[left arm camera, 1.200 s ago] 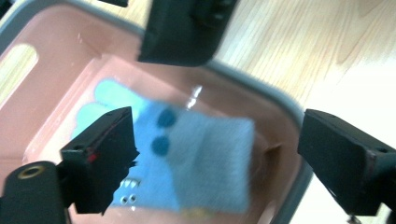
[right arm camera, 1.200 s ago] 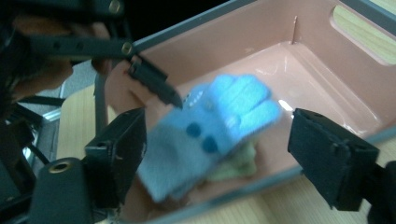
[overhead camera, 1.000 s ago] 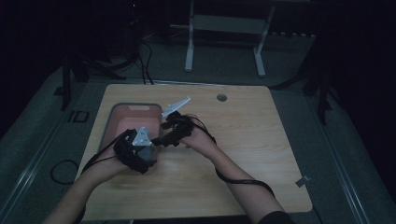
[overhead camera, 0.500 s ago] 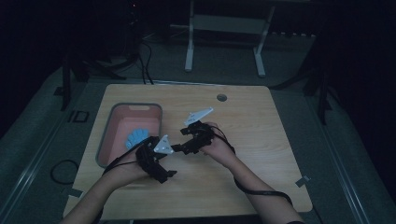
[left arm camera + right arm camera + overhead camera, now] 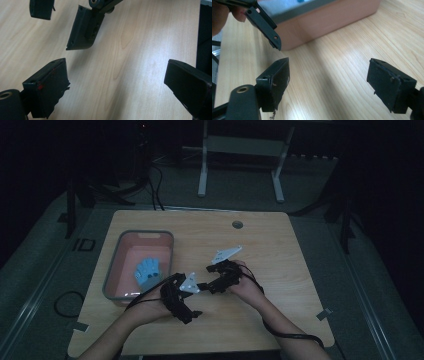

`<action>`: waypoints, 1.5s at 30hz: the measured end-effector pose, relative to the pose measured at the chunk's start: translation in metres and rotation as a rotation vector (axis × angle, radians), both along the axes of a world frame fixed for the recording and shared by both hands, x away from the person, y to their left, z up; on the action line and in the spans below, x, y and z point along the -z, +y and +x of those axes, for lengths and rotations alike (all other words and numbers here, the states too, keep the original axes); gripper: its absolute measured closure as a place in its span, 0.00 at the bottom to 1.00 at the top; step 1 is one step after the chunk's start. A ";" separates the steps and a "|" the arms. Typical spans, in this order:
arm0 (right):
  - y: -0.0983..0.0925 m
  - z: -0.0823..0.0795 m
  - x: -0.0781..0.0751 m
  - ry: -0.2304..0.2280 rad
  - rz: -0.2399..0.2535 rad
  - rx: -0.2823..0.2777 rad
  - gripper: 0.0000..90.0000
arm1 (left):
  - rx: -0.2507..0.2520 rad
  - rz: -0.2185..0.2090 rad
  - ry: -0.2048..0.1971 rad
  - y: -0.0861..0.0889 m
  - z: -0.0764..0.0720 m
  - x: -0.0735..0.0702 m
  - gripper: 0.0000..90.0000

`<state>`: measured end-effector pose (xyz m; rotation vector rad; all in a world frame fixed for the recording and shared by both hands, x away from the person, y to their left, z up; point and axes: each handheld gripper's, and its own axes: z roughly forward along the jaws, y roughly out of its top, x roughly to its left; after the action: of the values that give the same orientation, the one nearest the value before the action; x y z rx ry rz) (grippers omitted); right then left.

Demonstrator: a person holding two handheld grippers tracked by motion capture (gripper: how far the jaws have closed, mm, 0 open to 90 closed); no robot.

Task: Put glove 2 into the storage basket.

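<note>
High view, left to right: the pink tray sits at the table's left with the blue cloth lying inside it, then my left gripper low over bare wood just right of the tray, then my right gripper just beside it, the two almost meeting. Both claws are spread wide with nothing between them (each gripper view shows only wood grain in the gap). If the cloth is to come out next, I judge it best to swing one claw back over the tray rim, come down upright, and pinch a raised fold rather than the flat middle. I can read no brand or label; "ID" is marked on the floor beside the table.
</note>
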<state>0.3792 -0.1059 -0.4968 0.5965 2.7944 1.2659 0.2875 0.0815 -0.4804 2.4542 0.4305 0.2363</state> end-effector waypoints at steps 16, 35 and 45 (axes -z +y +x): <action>-0.038 -0.016 0.024 0.006 -0.019 0.016 0.19 | 0.067 0.008 0.021 -0.026 -0.007 0.025 0.06; -0.080 -0.034 0.044 0.027 -0.002 0.069 0.17 | 0.125 -0.014 0.050 -0.047 -0.016 0.056 0.06; -0.100 -0.048 0.053 0.039 -0.001 0.079 0.17 | 0.138 -0.022 0.042 -0.052 -0.018 0.068 0.06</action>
<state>0.3316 -0.2062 -0.5496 0.7319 2.7711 1.2516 0.2692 0.0293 -0.5489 2.4582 0.2784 0.1219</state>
